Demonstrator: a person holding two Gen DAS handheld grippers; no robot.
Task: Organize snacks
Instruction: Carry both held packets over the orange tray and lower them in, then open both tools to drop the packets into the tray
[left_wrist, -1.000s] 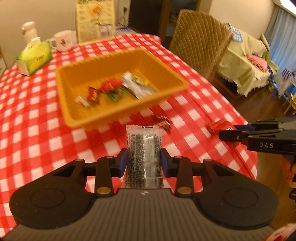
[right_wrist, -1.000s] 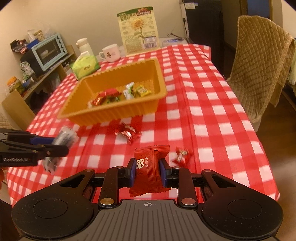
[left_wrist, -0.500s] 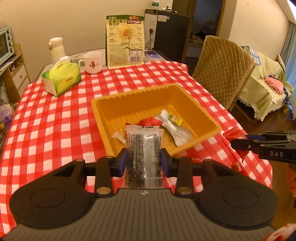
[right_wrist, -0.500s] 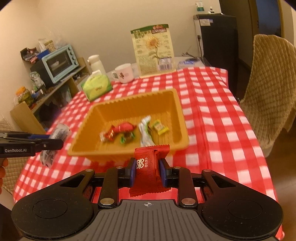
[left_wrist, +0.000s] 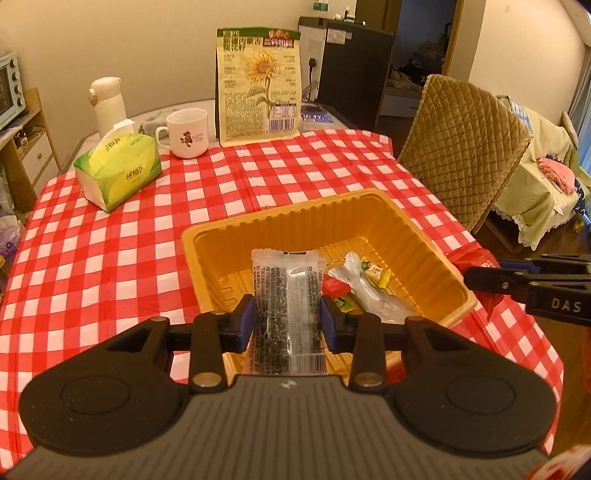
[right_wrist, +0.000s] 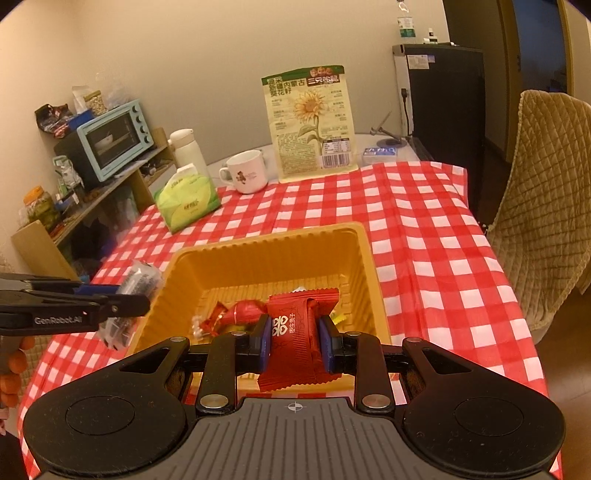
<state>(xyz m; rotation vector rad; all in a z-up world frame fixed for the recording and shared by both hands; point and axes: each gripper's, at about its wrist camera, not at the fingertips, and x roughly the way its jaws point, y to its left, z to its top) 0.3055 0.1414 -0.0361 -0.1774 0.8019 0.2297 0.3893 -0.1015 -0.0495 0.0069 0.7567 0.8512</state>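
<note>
My left gripper (left_wrist: 287, 319) is shut on a clear packet of black seeds (left_wrist: 286, 295), held over the near edge of the orange tray (left_wrist: 229, 236). My right gripper (right_wrist: 294, 338) is shut on a red snack packet (right_wrist: 295, 325), held over the near side of the same tray (right_wrist: 365, 258). Several wrapped snacks lie in the tray: a red candy (right_wrist: 242, 310), a clear packet (left_wrist: 364, 288) and a yellow sweet (left_wrist: 376, 273). In the left wrist view the right gripper (left_wrist: 532, 286) is at the tray's right; in the right wrist view the left gripper (right_wrist: 79, 306) is at its left.
On the red checked tablecloth (left_wrist: 110, 258) behind the tray stand a green tissue pack (left_wrist: 118, 171), a white mug (left_wrist: 186, 133), a white flask (left_wrist: 107, 103) and a tall sunflower seed bag (left_wrist: 258, 81). A quilted chair (left_wrist: 461, 144) is at the right edge.
Both grippers have risen and moved forward from over the loose snacks on the cloth to above the tray's near side, each still holding its packet.
</note>
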